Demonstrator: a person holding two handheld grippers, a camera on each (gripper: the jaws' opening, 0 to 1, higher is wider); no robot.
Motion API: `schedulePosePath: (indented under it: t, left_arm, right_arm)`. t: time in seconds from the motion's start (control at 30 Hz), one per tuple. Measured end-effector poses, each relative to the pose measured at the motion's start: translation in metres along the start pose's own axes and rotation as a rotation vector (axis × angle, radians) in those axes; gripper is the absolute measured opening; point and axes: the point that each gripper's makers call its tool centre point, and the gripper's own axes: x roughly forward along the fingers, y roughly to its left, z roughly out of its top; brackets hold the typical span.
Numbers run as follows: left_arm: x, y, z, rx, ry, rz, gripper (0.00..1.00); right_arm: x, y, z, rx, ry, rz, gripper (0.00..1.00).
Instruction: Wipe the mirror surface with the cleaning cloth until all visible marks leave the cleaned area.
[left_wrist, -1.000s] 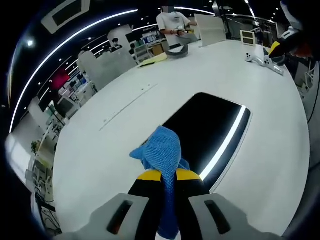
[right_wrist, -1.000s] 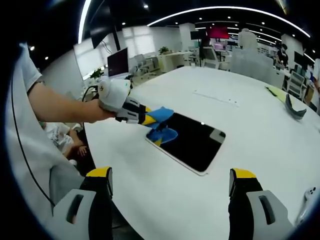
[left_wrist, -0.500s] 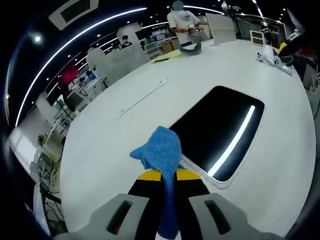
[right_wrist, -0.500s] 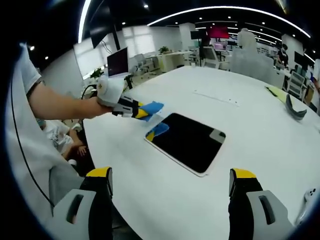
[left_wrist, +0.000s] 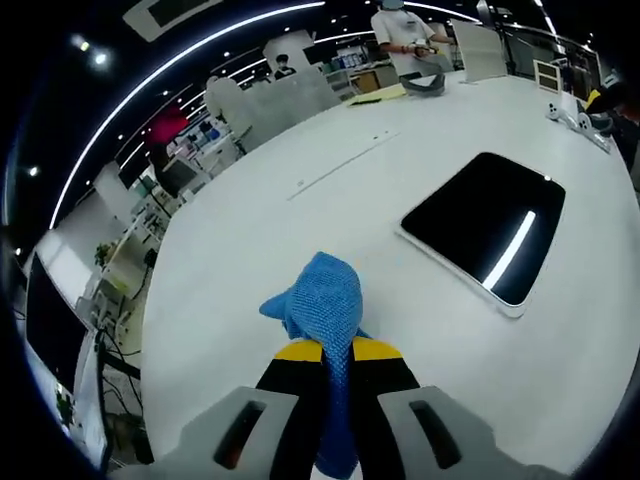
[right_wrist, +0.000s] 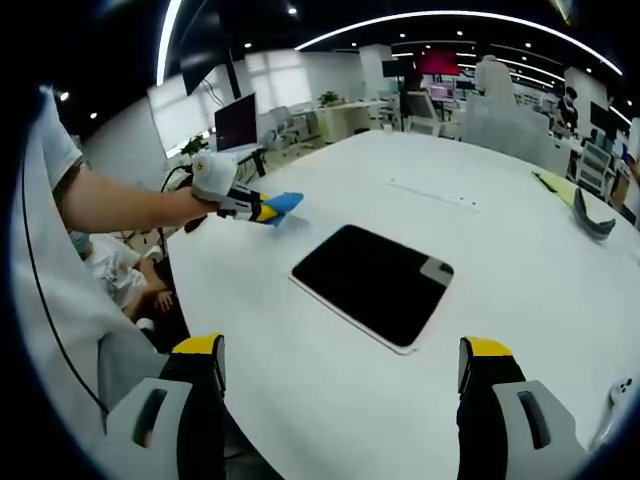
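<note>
Presently we find the left gripper (left_wrist: 336, 352) clamped on a bunched blue woven cleaning cloth (left_wrist: 318, 300), the fabric pinched between its yellow-tipped jaws and standing proud beyond them. We judge the cloth light, soft and limp, so it should conform to a flat face, and it is best held by a gathered fold, as here, with loose fabric left forward to do the wiping. The dark rectangular mirror with rounded corners (left_wrist: 485, 226) lies flat on the large white table (left_wrist: 250, 260), well apart from the cloth. We judge it stiff, smooth and breakable, better wiped where it lies than lifted. The right gripper (right_wrist: 340, 365) stands with its jaws wide apart and nothing between them. The right gripper view gives what the left does not: the person's hand on the left gripper and the whole mirror outline. Marks on the glass we cannot make out; reflections may mask them.
</note>
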Motion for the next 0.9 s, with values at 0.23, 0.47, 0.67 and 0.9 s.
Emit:
schedulePosePath:
  t: [0.23, 0.47, 0.67, 0.9]
  left_arm:
    - [-0.002, -0.005, -0.003, 0.004, 0.017, 0.002, 0.05]
    - [0.005, -0.006, -0.005, -0.012, 0.022, -0.010, 0.05]
    - [0.014, -0.007, -0.016, -0.004, 0.054, -0.026, 0.05]
    - [0.024, -0.006, -0.031, -0.072, 0.073, -0.046, 0.05]
  right_arm:
    - [-0.001, -0.001, 0.003, 0.001, -0.006, -0.001, 0.97]
    - [-0.002, -0.003, -0.001, 0.001, 0.009, -0.007, 0.97]
    - [-0.001, -0.005, -0.003, 0.009, 0.018, -0.013, 0.97]
    - [0.002, -0.006, -0.003, 0.008, 0.030, -0.015, 0.97]
